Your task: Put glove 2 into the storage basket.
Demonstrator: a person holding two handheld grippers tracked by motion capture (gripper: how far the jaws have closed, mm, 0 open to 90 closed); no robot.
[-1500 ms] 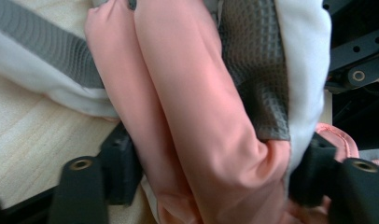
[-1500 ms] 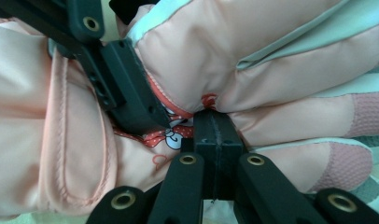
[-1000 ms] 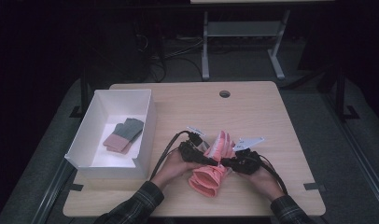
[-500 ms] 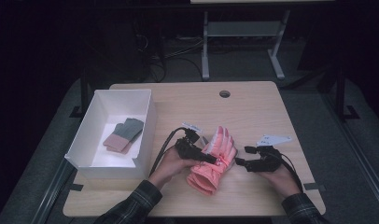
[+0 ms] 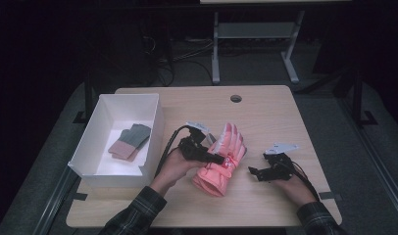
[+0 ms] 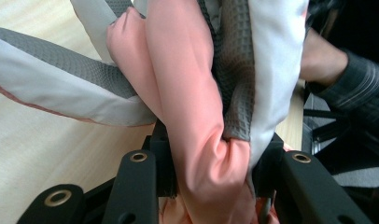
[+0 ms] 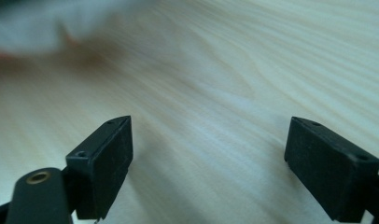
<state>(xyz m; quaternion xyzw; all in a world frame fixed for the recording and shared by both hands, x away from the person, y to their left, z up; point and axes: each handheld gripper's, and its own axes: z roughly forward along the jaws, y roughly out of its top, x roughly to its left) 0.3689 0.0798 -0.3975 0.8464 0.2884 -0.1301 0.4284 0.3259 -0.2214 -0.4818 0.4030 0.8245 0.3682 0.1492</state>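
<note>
**Pink glove clamped by left tool, right tool released**

Pink glove [image 5: 221,157] lying near the front middle of the worktop [image 5: 265,112], fingers pointing away toward the round hole [image 5: 236,98], cuff toward the front edge. Clenched at its left side by the left tool [image 5: 217,159]; pink and grey-white fabric bunched between the jaws in the left gripper view [image 6: 211,154]. To the right of the glove, apart from it: right tool [image 5: 254,173], jaws spread wide over bare wood, grasping nothing [image 7: 208,168]. Left of the glove, beyond the left hand [image 5: 175,164]: white box [image 5: 94,139] at the worktop's left edge, with a folded grey-green and pink item [image 5: 130,141] inside.
</note>
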